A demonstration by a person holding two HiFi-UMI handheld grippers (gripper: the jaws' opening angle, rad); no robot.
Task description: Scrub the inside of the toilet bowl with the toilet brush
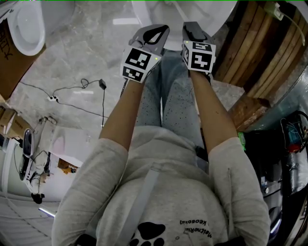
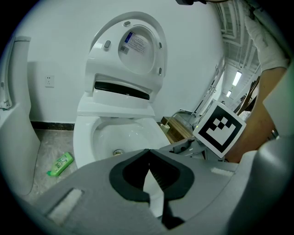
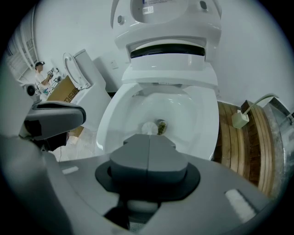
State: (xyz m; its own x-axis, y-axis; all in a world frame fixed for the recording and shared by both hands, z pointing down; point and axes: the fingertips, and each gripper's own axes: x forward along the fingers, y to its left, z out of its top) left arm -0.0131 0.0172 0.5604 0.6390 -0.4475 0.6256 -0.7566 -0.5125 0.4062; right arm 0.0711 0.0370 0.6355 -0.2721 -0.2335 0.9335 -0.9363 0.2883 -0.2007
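Observation:
The white toilet [image 2: 115, 108] stands just ahead with lid and seat raised. Its open bowl [image 3: 183, 108] has a dark smear by the drain [image 3: 159, 127]. No toilet brush shows in any view. My left gripper [image 2: 148, 153] is shut, its curved tips touching, with nothing held. It hovers before the bowl's front rim. My right gripper [image 3: 148, 142] is shut too, pads pressed flat together and empty, aimed down into the bowl. In the head view both grippers, left [image 1: 161, 29] and right [image 1: 190, 26], are held side by side at arm's length below the toilet [image 1: 202, 12].
A green bottle [image 2: 59, 164] lies on the floor left of the toilet. Wooden boards [image 3: 243, 142] with a white plug [image 3: 240, 119] lie to the right. A second toilet [image 3: 85, 87] and a cardboard box [image 3: 62, 92] stand left. A cable [image 1: 91, 91] crosses the floor.

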